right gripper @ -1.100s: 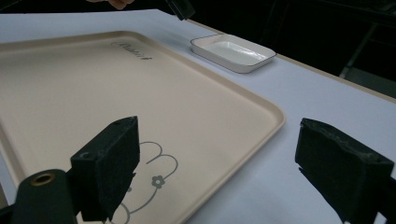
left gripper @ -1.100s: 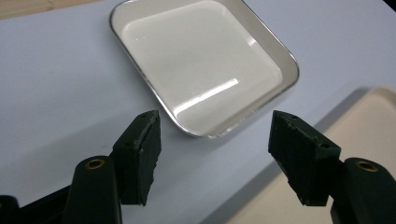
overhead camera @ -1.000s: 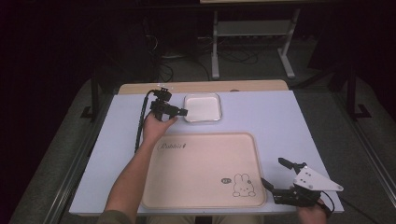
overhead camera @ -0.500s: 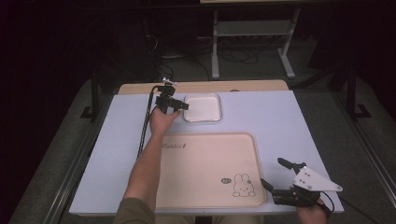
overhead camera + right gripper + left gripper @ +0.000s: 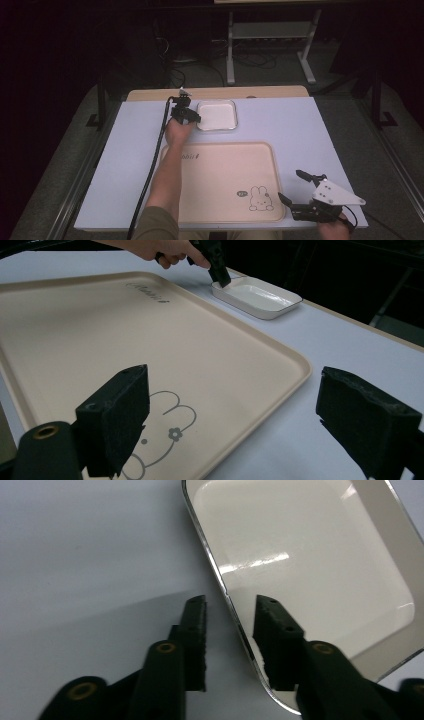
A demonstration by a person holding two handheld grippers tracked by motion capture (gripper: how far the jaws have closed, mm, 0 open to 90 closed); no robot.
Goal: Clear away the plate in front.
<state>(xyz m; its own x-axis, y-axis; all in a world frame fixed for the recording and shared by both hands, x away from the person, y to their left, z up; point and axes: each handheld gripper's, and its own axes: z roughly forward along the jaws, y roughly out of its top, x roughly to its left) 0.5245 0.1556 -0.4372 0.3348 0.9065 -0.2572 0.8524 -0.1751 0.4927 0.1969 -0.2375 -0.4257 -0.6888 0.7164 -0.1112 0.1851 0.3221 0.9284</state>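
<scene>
- The left gripper [image 5: 230, 630] sits at the near left edge of a small white dish [image 5: 216, 115], jaws a little apart, straddling its glossy rim without clamping it.
- A large beige tray [image 5: 220, 175], smooth, round-cornered, printed with a rabbit, lies just before the dish.
- The right gripper [image 5: 296, 188] rests wide open and empty beside the tray's near right corner.

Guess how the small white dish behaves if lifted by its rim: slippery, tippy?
The white dish looks glossy, so probably slippery. The left hand-held gripper straddles one thin rim edge; lifted there, it likely tilts. It looks stiff and shallow, unlikely to roll.
</scene>
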